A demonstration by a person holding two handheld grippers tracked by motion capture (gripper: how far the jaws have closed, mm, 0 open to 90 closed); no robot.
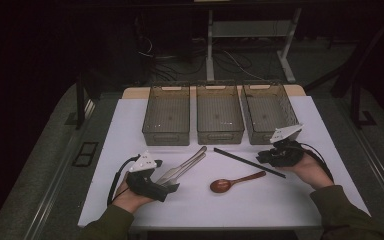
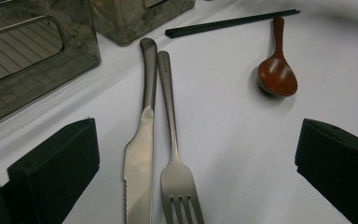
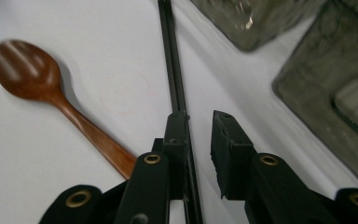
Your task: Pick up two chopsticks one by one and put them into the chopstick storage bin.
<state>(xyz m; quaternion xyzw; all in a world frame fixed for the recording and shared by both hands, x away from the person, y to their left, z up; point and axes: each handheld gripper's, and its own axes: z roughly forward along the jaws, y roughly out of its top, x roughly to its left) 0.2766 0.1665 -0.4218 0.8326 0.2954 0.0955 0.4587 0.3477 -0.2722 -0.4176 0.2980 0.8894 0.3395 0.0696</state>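
White covers the desk (image 1: 260,200) in front of you, with dark floor and cables beyond its far edge. Three smoky see-through bins stand in a row along the back: the left bin (image 1: 166,116), the middle bin (image 1: 219,116) and the right bin (image 1: 270,112).

Your right gripper (image 3: 200,133) sits near the right bin, low over the black chopsticks (image 1: 248,162), which lie as a pair slanting across the desk between the bins and the wooden spoon (image 1: 236,181). In the right gripper view the jaws stand only a little apart, with a clear gap between them; one jaw lies against or right over the chopsticks and the other is off to the side, so the pair is not pinched and the gripper is released.

Your left gripper (image 2: 196,186) rests at the near left, jaws spread wide and grasping nothing. Between them, in the left gripper view, lie the knife (image 2: 140,158) and the fork (image 2: 175,163), side by side and touching, handles pointing toward the bins. The wooden spoon lies alone near the middle, bowl toward you.
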